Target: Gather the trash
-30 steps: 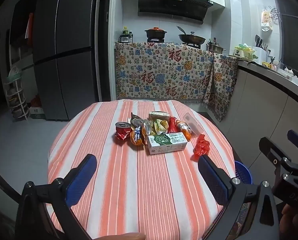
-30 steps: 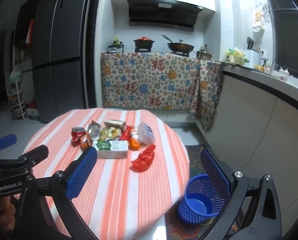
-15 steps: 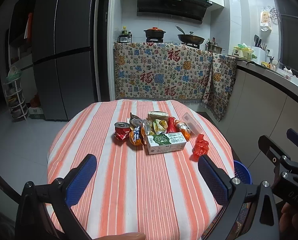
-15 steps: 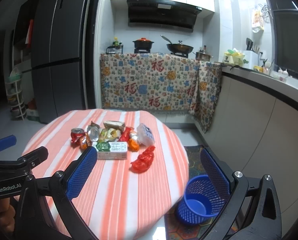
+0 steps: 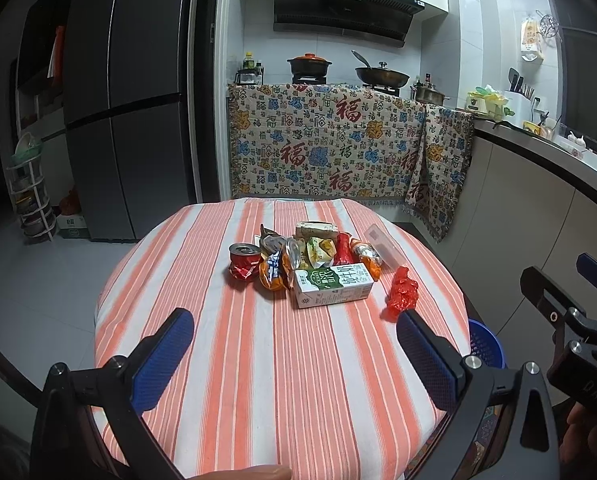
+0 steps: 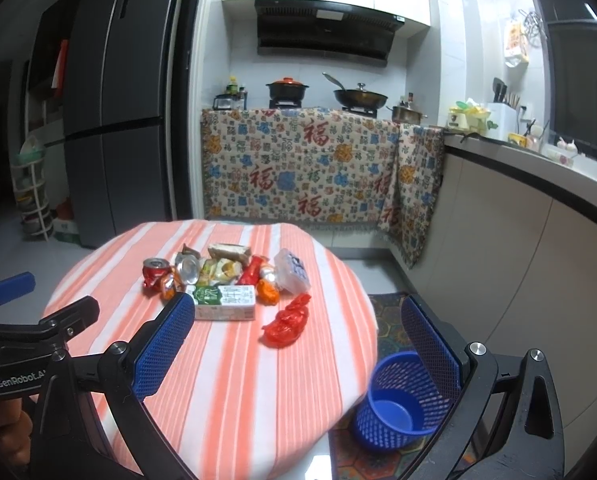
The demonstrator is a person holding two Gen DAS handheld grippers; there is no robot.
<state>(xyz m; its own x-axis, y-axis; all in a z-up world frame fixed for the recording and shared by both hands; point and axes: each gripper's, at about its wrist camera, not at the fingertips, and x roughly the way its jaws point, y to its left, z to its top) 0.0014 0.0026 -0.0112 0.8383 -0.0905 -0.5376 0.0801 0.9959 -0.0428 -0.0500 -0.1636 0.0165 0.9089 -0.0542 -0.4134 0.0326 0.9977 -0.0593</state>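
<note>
A heap of trash lies mid-table on the orange-striped cloth point(image 5: 278, 360): a green-and-white milk carton point(image 5: 332, 285) point(image 6: 225, 302), a crushed red can point(image 5: 243, 260) point(image 6: 154, 272), snack wrappers point(image 5: 318, 250), a clear plastic box point(image 6: 292, 270) and a crumpled red bag point(image 5: 403, 294) point(image 6: 288, 322). A blue mesh bin point(image 6: 402, 404) point(image 5: 484, 344) stands on the floor at the table's right. My left gripper point(image 5: 294, 356) is open, hovering over the near table edge, short of the heap. My right gripper point(image 6: 298, 344) is open, empty, above the table's right edge and the bin.
A tall grey fridge point(image 5: 126, 120) stands back left, with a wire rack point(image 5: 30, 196) beside it. A patterned cloth point(image 5: 330, 152) drapes the stove counter behind the table. A counter point(image 6: 538, 208) runs along the right wall. A patterned mat point(image 6: 390, 312) lies under the bin.
Both grippers have drifted slightly back from the table, so the heap looks a little farther away. Both stay open and nothing on the table has moved.
</note>
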